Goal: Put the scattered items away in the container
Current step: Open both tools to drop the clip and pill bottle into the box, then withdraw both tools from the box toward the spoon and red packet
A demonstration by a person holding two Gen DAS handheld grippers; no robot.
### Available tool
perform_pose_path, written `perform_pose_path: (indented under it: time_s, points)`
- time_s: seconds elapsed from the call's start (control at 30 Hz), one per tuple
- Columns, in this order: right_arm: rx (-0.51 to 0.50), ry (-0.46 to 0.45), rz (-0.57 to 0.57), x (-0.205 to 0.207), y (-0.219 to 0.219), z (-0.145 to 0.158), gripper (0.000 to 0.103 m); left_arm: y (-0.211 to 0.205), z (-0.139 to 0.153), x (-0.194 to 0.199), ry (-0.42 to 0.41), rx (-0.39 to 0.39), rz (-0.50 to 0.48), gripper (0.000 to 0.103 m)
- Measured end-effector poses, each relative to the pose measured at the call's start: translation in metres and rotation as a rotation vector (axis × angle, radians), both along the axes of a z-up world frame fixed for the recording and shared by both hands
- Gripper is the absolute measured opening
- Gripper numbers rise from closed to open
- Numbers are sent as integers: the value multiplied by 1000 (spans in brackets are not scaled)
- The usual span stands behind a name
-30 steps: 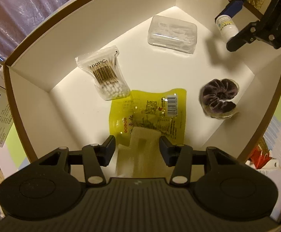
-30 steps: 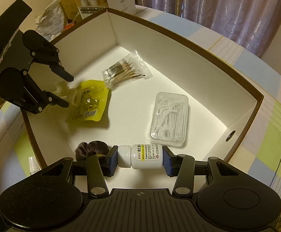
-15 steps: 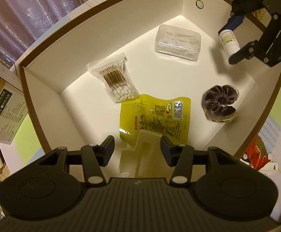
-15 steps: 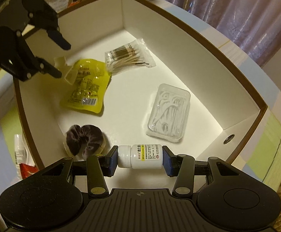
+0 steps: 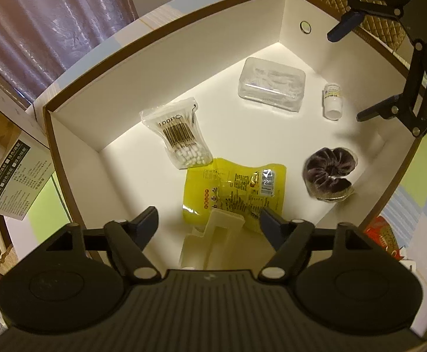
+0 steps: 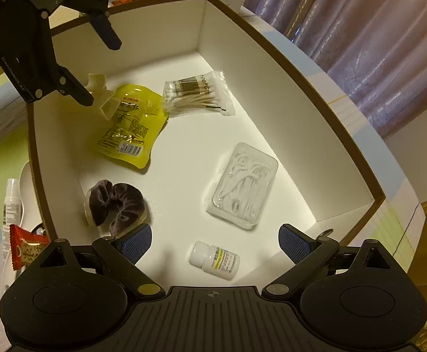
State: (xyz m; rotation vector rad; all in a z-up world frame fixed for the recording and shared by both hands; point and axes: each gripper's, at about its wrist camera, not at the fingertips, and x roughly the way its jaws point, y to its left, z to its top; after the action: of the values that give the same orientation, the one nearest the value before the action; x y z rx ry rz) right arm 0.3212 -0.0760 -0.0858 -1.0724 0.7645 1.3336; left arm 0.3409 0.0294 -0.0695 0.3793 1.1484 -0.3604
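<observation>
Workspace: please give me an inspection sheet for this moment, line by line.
Surface: white box, open top, brown rim.
Job's things: pill bottle lying on its side on the box floor; yellow pouch, cotton swabs, clear case, dark scrunchie also inside.
Clutter: red packet and white tube outside the box.
Tongs: left tongs open, right tongs open, both empty.
Cables: nothing seen.
Surroundings: curtain, checked tablecloth.
</observation>
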Motion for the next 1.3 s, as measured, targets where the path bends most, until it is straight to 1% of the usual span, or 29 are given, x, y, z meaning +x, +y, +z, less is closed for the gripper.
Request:
perform_pose_path:
  time_s: [0.07,0.13,0.27,0.47,0.53,0.67,0.77,0.9,1.07,1.2,1.3]
  points:
    - [3,9,-2,-1,-3,3,98,-1,2,-1,-4,1,5,78]
    - [-1,29,-10,-1,-5,6,98,-1,4,-2,-8,0,11,81]
    - [11,59,-14,-3,-12,11,98,-2,8,-3,-14,0,26,82]
    - [56,67,-32,-7,-27,21,98,-3,19,-10,-41,-9,61,87]
    - [82,71,-52,-7,-34,25,98,-3,26,-15,-68,-7,80,91]
    - [143,96,-109,-10,-50,35,98,-4,41,-28,-126,5,130,93]
    - [184,114,-150,-15,-60,43,98,-4,51,-38,-152,3,174,95]
    - [238,144,-208,-21,-72,52,98,-5,62,-52,-168,-15,214,95]
    - [301,166,-272,-31,-87,62,98,-6,73,-74,-204,9,261,96]
    - [350,214,-327,-38,-100,68,98,-1,80,-92,-216,-28,312,96]
    - [368,218,-364,-45,-109,69,98,-1,81,-104,-221,-34,334,96]
